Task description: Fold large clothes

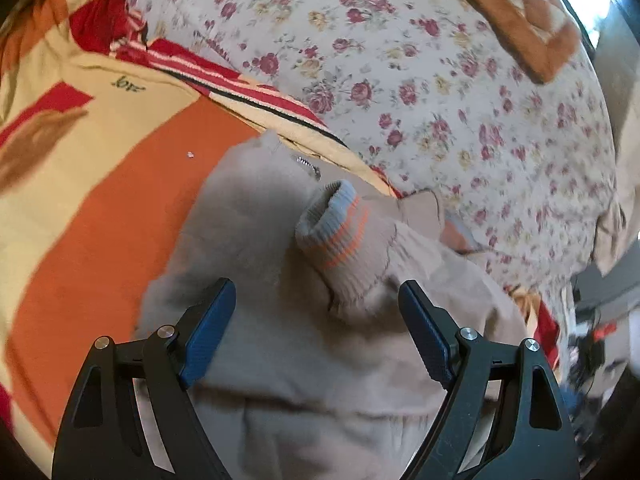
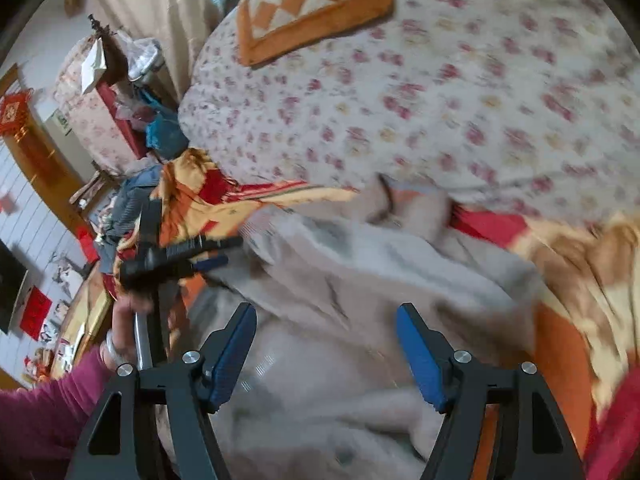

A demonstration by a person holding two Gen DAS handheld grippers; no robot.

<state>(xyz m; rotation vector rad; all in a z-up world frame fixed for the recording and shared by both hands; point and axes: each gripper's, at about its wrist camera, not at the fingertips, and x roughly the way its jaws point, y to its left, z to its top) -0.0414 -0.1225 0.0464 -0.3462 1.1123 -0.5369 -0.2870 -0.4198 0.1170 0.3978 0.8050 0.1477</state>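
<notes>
- The blue fingers of the left gripper stand wide apart over the beige sweater, pinching nothing; the right gripper is likewise spread, nothing between its pads.
- We take the sweater as landmark: it lies crumpled on the orange-and-yellow blanket, the floral quilt just beyond it.
- Its striped cuff rests on top of the sweater, ahead of the left gripper.
- Risk, as we judge it: closing here could pinch several layers at once, dragging the bunched body and spoiling any fold.
- The blanket beneath could be caught with the sweater.
- The right-wrist view is blurred, so we cannot place edges there.
</notes>
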